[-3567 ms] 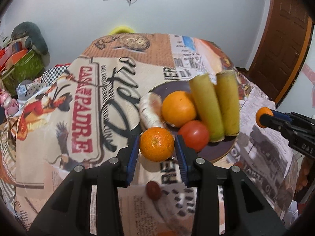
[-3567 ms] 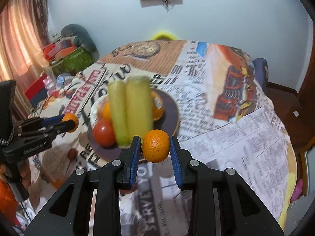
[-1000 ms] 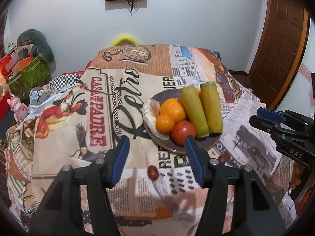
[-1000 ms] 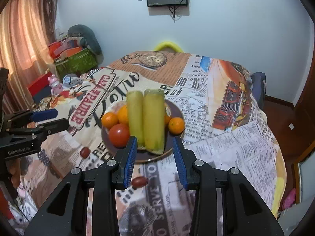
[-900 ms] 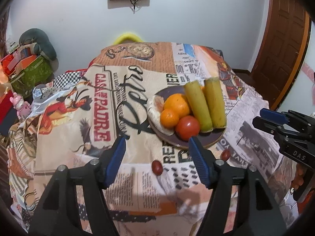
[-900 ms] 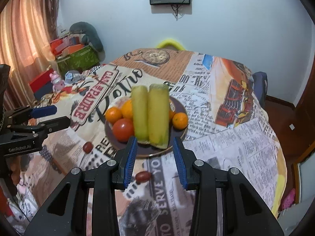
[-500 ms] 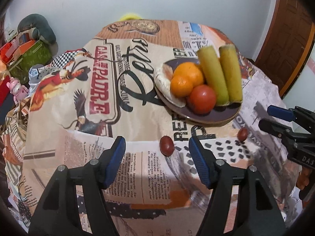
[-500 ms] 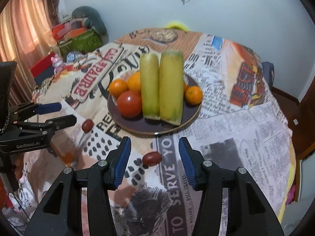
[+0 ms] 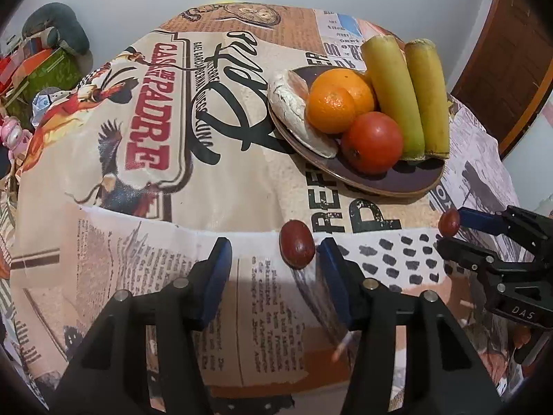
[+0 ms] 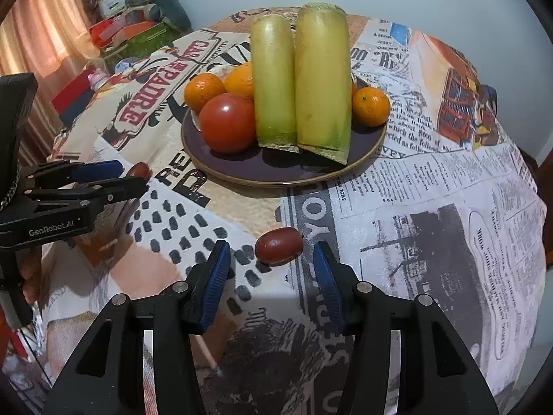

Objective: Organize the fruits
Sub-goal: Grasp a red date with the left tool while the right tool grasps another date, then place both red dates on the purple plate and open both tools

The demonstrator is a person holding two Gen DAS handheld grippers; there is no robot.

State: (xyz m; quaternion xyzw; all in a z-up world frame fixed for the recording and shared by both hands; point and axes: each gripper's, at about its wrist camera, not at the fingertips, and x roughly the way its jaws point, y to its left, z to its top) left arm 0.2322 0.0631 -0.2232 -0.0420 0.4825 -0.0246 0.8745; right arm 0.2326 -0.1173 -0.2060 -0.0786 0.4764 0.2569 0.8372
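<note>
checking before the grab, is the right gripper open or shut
Open: the right gripper has its blue pads spread, and the small red fruit lies on the tablecloth between them, untouched.

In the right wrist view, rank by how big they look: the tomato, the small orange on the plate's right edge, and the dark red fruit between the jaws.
1. Tomato, clearly largest.
2. Small orange and dark red fruit: they look alike, and the fruit lies nearer the camera, so I won't rank them.

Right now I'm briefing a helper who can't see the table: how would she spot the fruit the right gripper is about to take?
Find the purple plate heaped with fruit. On the printed tablecloth in front of it, off the plate, lies a small dark-red oval fruit, between the right gripper's open blue fingers. It sits on the black-and-white newsprint; its twin sits at the left gripper.
</note>
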